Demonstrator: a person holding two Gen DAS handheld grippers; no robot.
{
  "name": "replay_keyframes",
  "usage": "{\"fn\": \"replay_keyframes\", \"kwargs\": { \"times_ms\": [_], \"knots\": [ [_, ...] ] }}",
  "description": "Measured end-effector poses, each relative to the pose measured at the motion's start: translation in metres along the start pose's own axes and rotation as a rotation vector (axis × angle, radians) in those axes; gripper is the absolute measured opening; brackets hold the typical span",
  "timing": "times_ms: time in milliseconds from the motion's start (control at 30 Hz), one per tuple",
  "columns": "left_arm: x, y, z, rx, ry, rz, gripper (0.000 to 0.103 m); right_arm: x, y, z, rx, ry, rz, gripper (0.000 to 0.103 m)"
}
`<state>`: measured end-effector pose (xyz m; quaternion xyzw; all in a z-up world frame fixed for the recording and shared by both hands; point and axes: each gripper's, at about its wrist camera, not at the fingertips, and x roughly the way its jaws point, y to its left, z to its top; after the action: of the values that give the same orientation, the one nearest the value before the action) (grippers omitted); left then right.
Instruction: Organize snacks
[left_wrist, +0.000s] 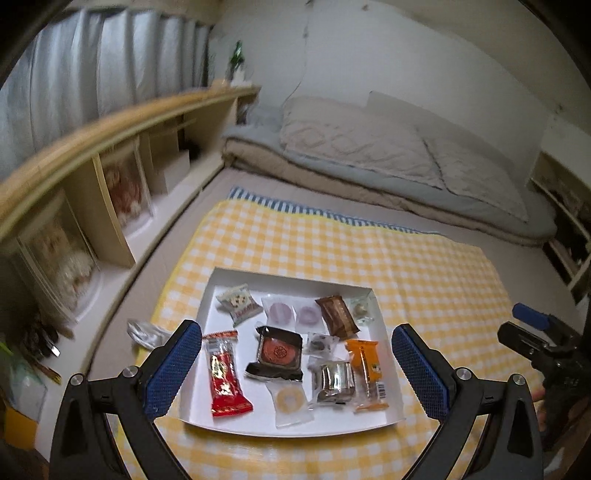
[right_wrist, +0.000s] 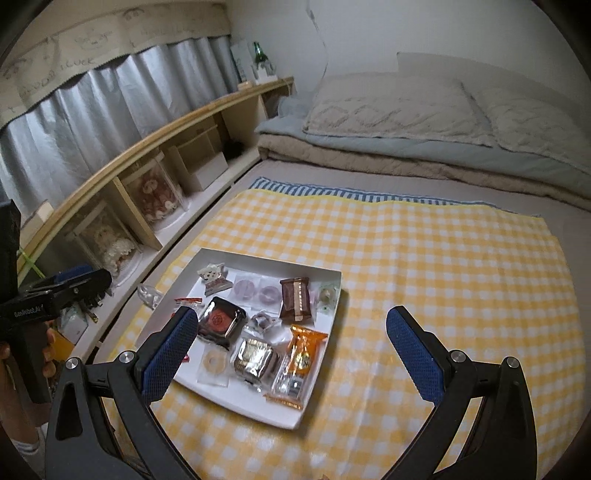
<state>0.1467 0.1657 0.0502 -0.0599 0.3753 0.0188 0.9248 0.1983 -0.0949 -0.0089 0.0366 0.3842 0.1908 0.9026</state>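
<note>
A white tray (left_wrist: 221, 284) lies on a yellow checked cloth (left_wrist: 424, 280) and holds several wrapped snacks: a red packet (left_wrist: 226, 376), a black-wrapped round cake (left_wrist: 276, 352), an orange packet (left_wrist: 367, 373), a brown packet (left_wrist: 337, 316), a silver packet (left_wrist: 334, 380). My left gripper (left_wrist: 295, 365) is open and empty, above the tray's near side. My right gripper (right_wrist: 290, 354) is open and empty, over the tray's (right_wrist: 325, 275) right near part and the cloth (right_wrist: 443, 266). The orange packet (right_wrist: 301, 356) and the brown packet (right_wrist: 294, 297) show there too.
A crumpled clear wrapper (left_wrist: 146, 332) lies off the cloth left of the tray. A wooden shelf unit (left_wrist: 110, 177) runs along the left. Folded bedding and pillows (left_wrist: 369, 147) lie behind the cloth. The right gripper's body (left_wrist: 535, 343) shows at the right edge.
</note>
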Motion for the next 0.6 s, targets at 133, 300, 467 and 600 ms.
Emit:
{"fn": "replay_keyframes", "kwargs": {
  "times_ms": [133,300,467,600],
  "knots": [
    [-0.018,-0.014,-0.025,0.055,-0.021,-0.004,0.103,-0.018,0.001,-0.018,-0.005,-0.029,-0.024,0.103],
    [-0.035,-0.026,-0.054,0.116,-0.046,0.008,0.103,-0.036,0.004,-0.047,0.006,-0.068,-0.058,0.103],
    [-0.049,-0.035,-0.085,0.132,-0.069,-0.003,0.103,-0.049,0.013,-0.072,-0.004,-0.097,-0.093,0.103],
    [-0.059,-0.04,-0.111,0.157,-0.091,0.014,0.103,-0.055,0.02,-0.088,-0.026,-0.12,-0.13,0.103]
  ]
}}
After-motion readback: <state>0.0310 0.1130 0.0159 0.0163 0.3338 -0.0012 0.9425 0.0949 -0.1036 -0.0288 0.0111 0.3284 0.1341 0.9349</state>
